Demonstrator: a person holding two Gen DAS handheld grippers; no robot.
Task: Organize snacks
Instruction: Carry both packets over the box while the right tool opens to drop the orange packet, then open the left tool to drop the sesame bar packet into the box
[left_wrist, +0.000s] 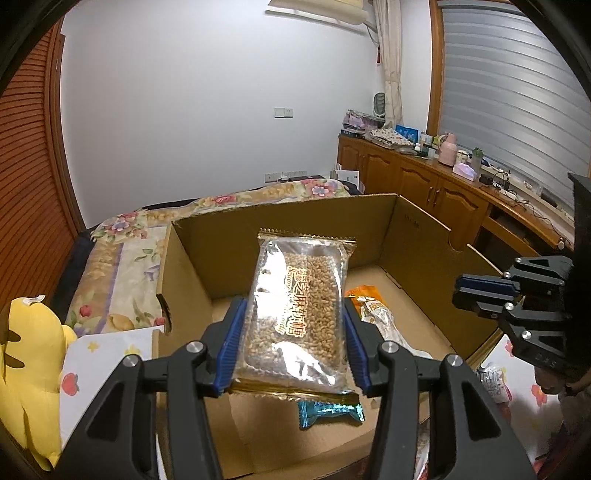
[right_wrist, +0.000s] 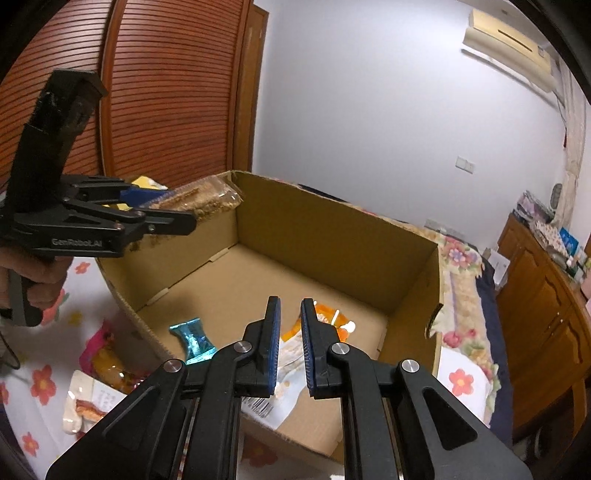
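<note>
Left gripper (left_wrist: 293, 328) fingers (left_wrist: 231, 343) around sesame-bar packet (left_wrist: 299, 314); right gripper (right_wrist: 290, 343) empty, nearly closed.

The sesame candy packet (left_wrist: 301, 314) carries large gold Chinese characters down its clear front, reading roughly 芝麻软糖, with a thin line of Latin script beside them too small to make out. The left gripper (right_wrist: 173, 218) bears "GenRobot.AI" in pale letters on its black side.
</note>
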